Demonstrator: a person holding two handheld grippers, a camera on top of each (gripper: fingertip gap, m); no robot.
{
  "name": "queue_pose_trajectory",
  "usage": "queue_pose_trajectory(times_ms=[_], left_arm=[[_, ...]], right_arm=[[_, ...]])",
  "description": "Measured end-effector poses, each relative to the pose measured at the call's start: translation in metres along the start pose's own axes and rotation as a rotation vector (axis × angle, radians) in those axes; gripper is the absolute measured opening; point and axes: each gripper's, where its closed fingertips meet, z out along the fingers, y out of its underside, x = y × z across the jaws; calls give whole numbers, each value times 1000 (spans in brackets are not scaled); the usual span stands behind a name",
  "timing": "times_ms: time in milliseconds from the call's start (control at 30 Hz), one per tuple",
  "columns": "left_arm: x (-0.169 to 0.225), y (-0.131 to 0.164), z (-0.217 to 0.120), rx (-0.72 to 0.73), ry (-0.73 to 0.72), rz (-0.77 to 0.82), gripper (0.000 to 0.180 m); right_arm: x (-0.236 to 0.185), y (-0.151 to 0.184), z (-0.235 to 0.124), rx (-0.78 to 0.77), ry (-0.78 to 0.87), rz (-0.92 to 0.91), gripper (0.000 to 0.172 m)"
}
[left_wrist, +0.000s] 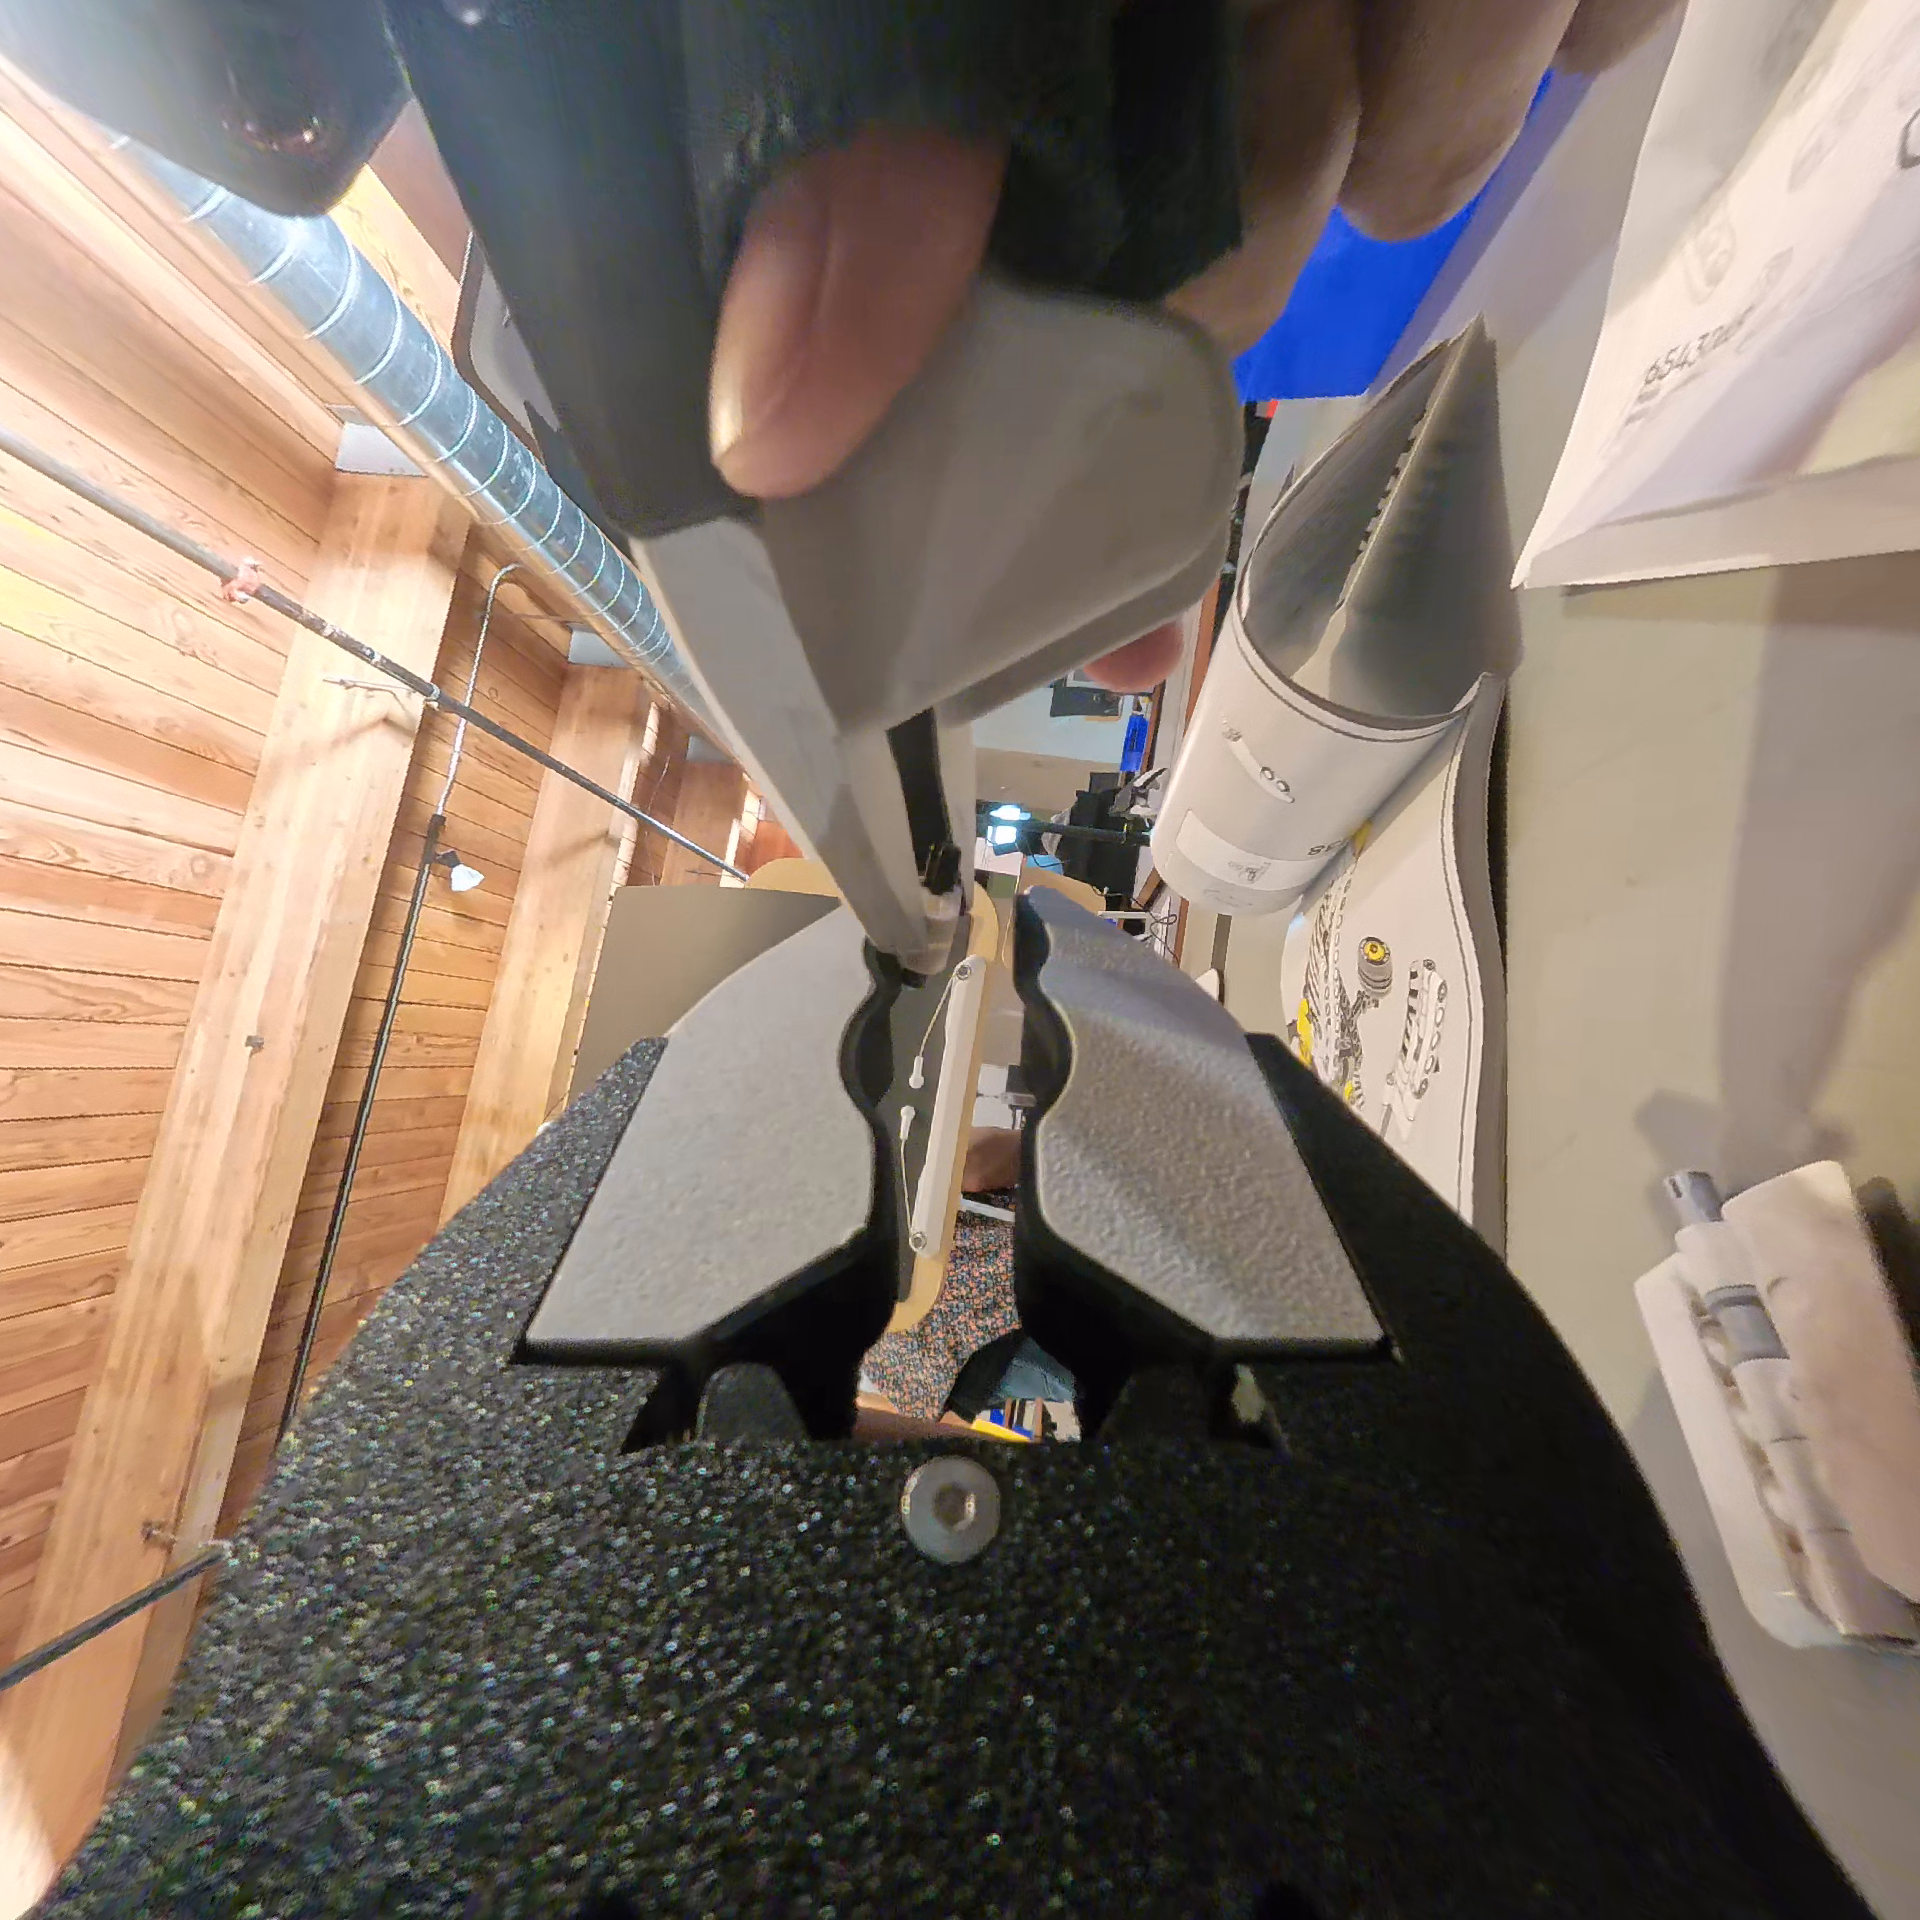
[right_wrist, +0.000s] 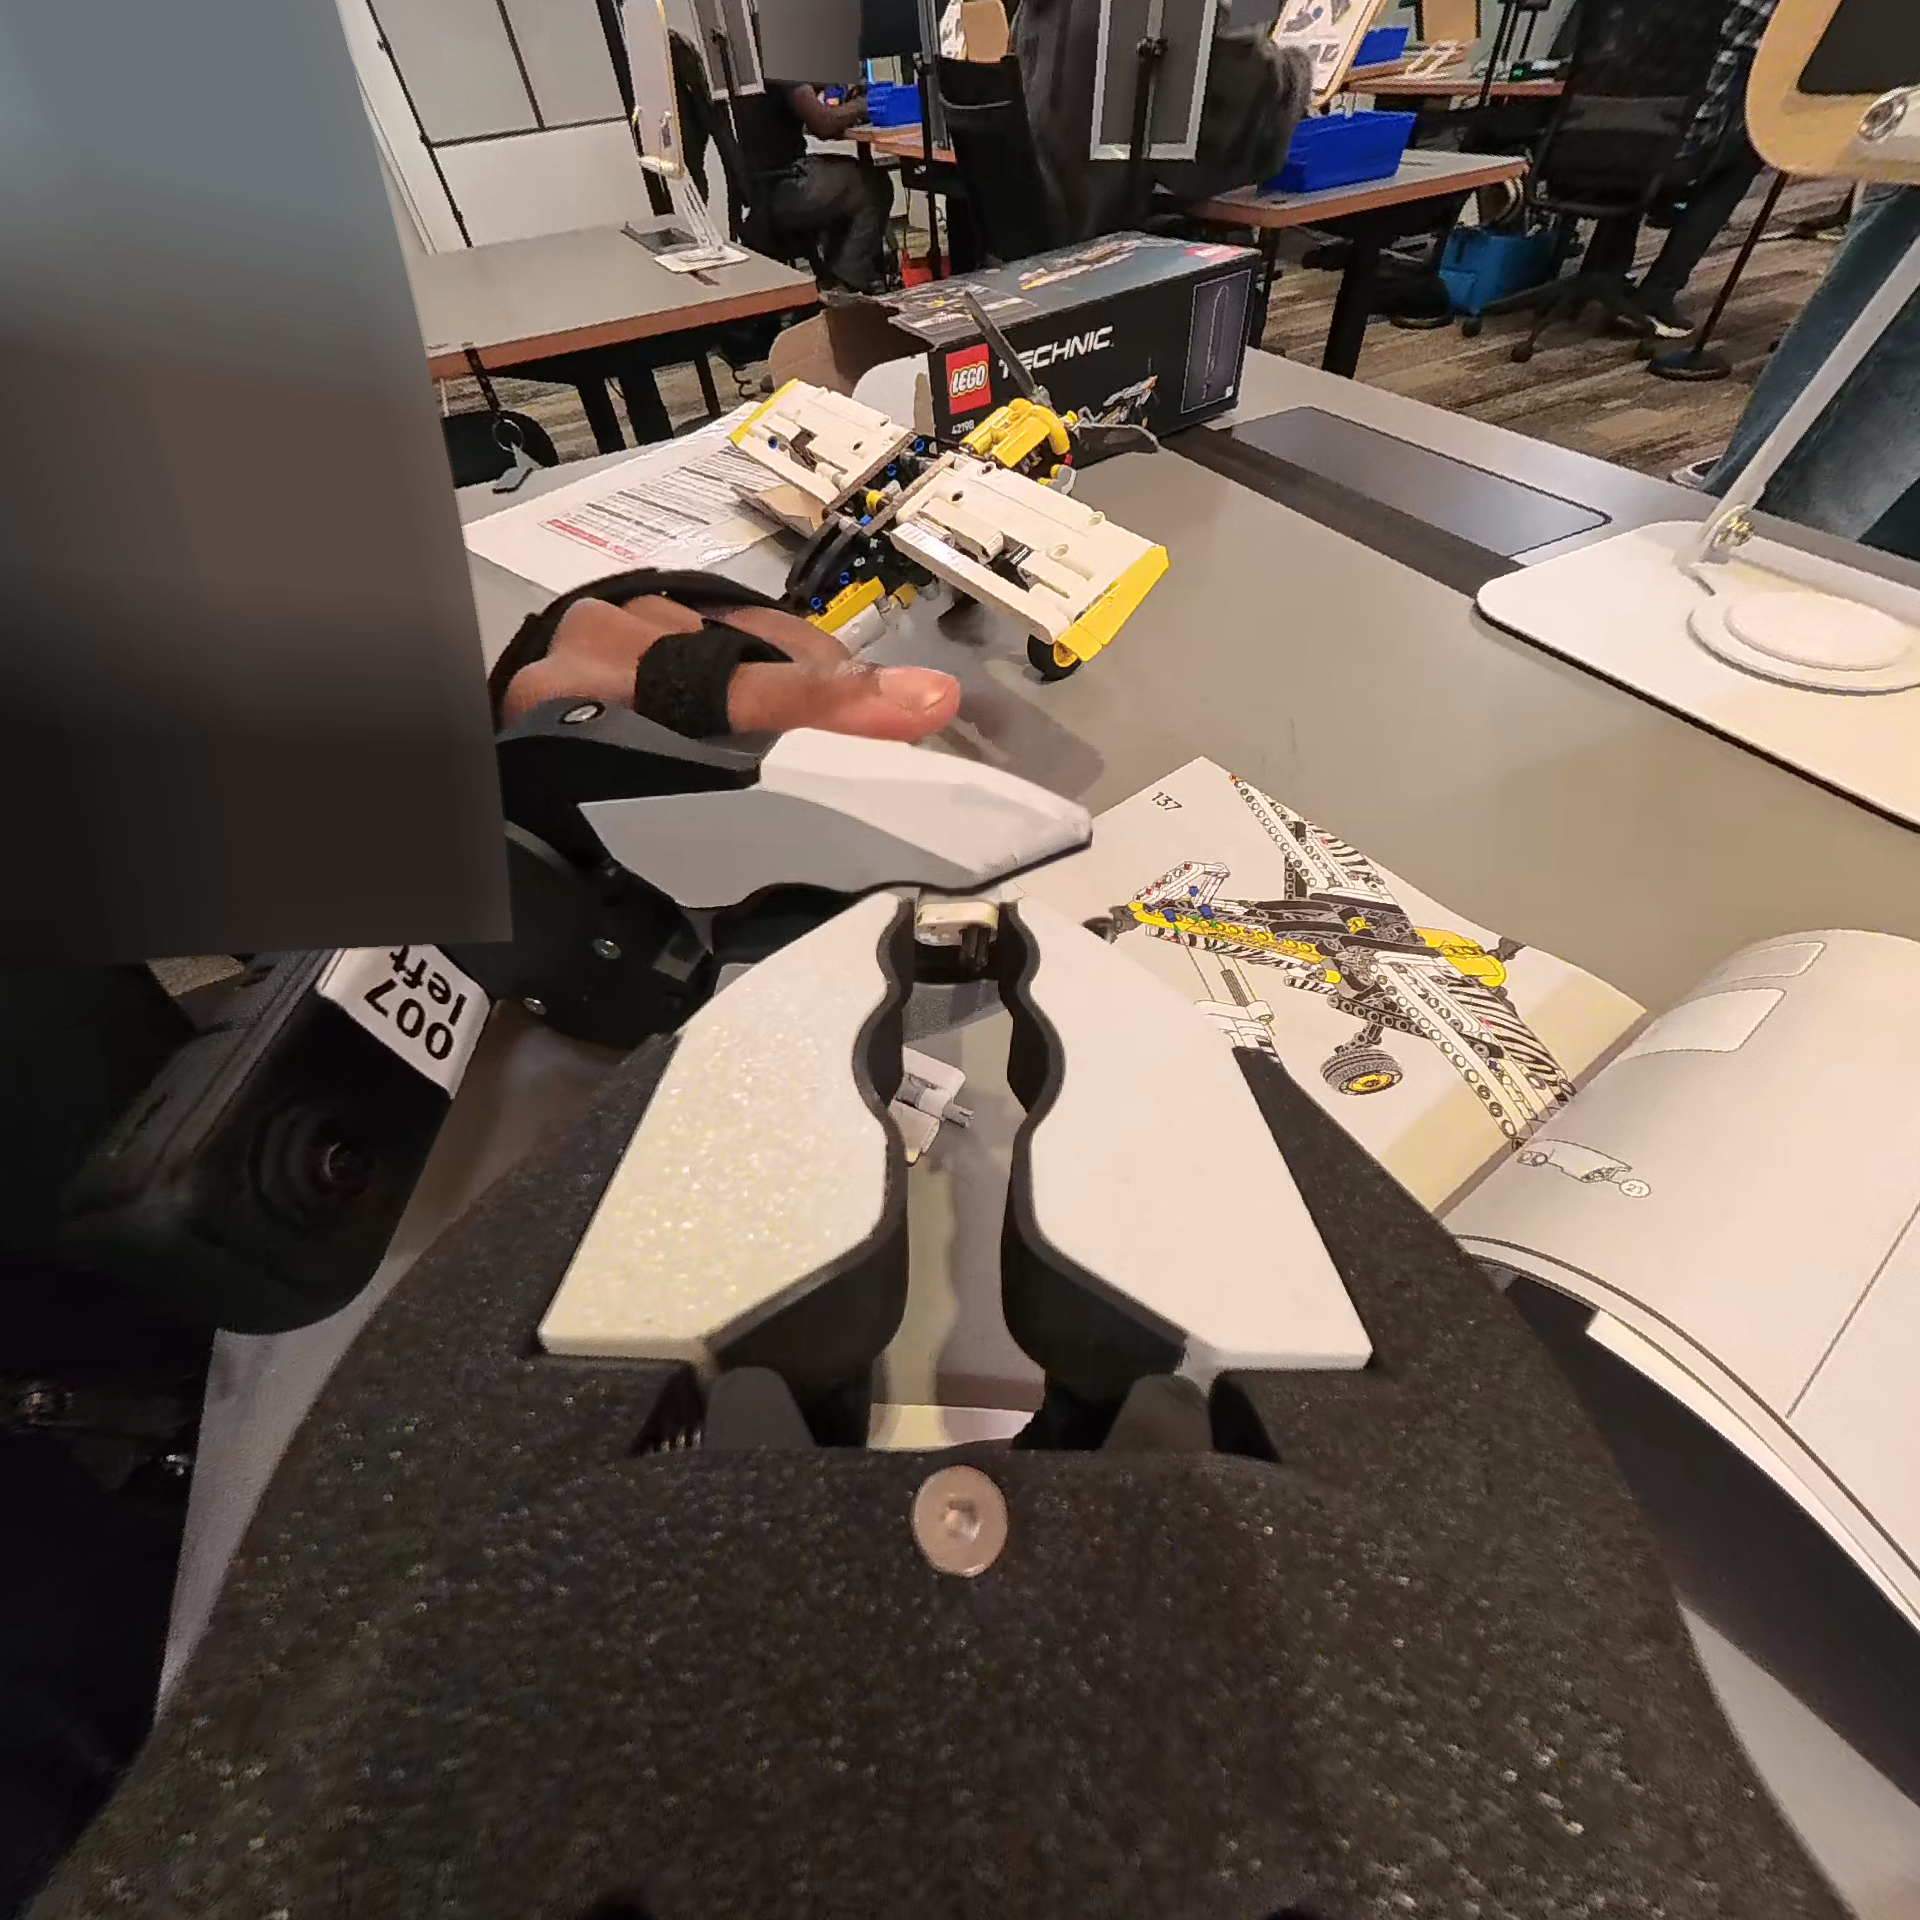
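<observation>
My right gripper (right_wrist: 961, 920) is shut on a small white piece with a black pin (right_wrist: 954, 923), which it pinches at its very fingertips above the grey table (right_wrist: 1299, 675). In the left wrist view the right gripper (left_wrist: 928, 928) reaches down from the top, with the same piece (left_wrist: 940, 906) at its tip. My left gripper (left_wrist: 951, 935) is open. The piece sits at the mouth of its jaws, close to the left fingertip (left_wrist: 878, 961) and with a clear gap to the other fingertip. In the right wrist view one left finger (right_wrist: 883, 821) lies just above the piece.
An open instruction booklet (right_wrist: 1351, 987) lies to the right; it also shows in the left wrist view (left_wrist: 1382, 987). A white and yellow model plane (right_wrist: 956, 530) and a dark box (right_wrist: 1091, 343) stand farther back. Loose white pieces (right_wrist: 930, 1101) lie under the right gripper. A white stand base (right_wrist: 1714, 613) is at the right.
</observation>
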Motion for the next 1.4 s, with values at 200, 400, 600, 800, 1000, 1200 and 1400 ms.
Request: queue_pose_trajectory(times_ms=[200, 400, 600, 800, 1000, 1200, 1400], left_arm=[[1, 2, 1, -6, 6, -7, 15], [2, 7, 0, -21, 36, -22, 8], [6, 11, 0, -36, 72, -32, 7], [8, 11, 0, -38, 91, -45, 7], [7, 9, -4, -6, 106, -71, 7], [6, 4, -7, 50, 127, -119, 7], [10, 4, -9, 74, 160, -120, 7]], right_arm=[[1, 1, 0, -8, 4, -1, 15], [2, 3, 2, -13, 25, -22, 15], [7, 3, 1, -21, 105, -143, 18], [6, 10, 5, -65, 151, -228, 22], [1, 10, 3, -70, 134, -301, 15], [-4, 10, -1, -28, 35, -220, 15], [-5, 14, -1, -15, -1, -198, 15]])
